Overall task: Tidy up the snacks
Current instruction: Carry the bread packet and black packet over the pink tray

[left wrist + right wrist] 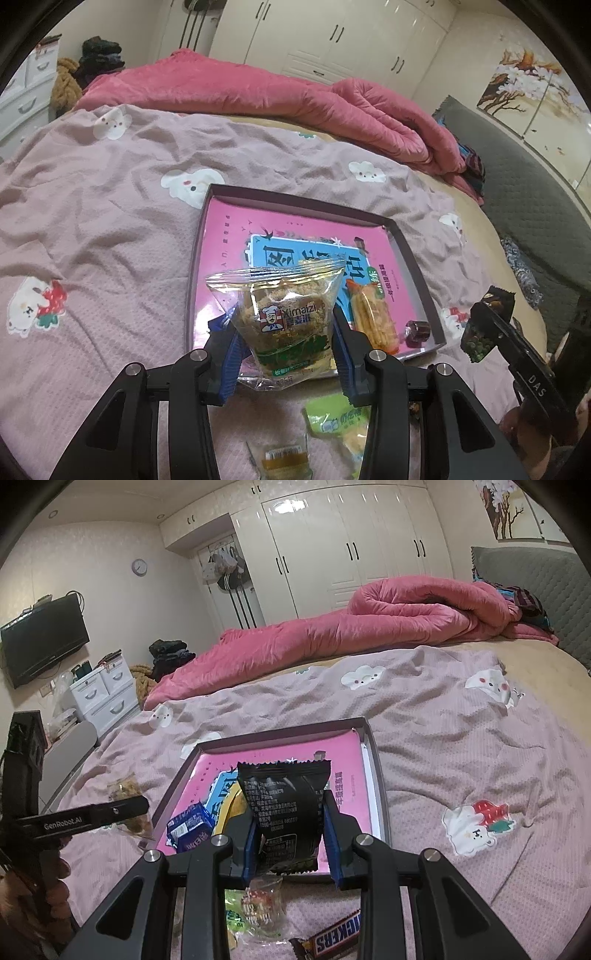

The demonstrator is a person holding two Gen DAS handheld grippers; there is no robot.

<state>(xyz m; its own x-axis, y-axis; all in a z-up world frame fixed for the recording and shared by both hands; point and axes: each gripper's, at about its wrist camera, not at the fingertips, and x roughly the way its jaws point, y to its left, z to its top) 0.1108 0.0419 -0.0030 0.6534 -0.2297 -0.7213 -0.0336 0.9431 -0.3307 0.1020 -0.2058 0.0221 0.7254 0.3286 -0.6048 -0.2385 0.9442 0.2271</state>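
My left gripper [284,328] is shut on a clear Ximaizi snack bag [284,314], held above the near edge of the pink-lined box tray [221,214]. In the tray lie an orange cracker pack [373,314] and a small dark candy [417,328]. My right gripper [290,819] is shut on a black snack packet [286,812], over the tray's near edge [373,760]. A blue packet [190,827] lies in the tray. The right gripper with the black packet [484,325] shows at the right of the left wrist view. The left gripper [122,812] shows at the left of the right wrist view.
Loose snacks lie on the pink bedspread near me: a green pack [336,417], a small clear pack [284,458], a Snickers bar [332,938] and a clear candy bag [262,904]. A rolled pink quilt [369,627] lies across the far side of the bed.
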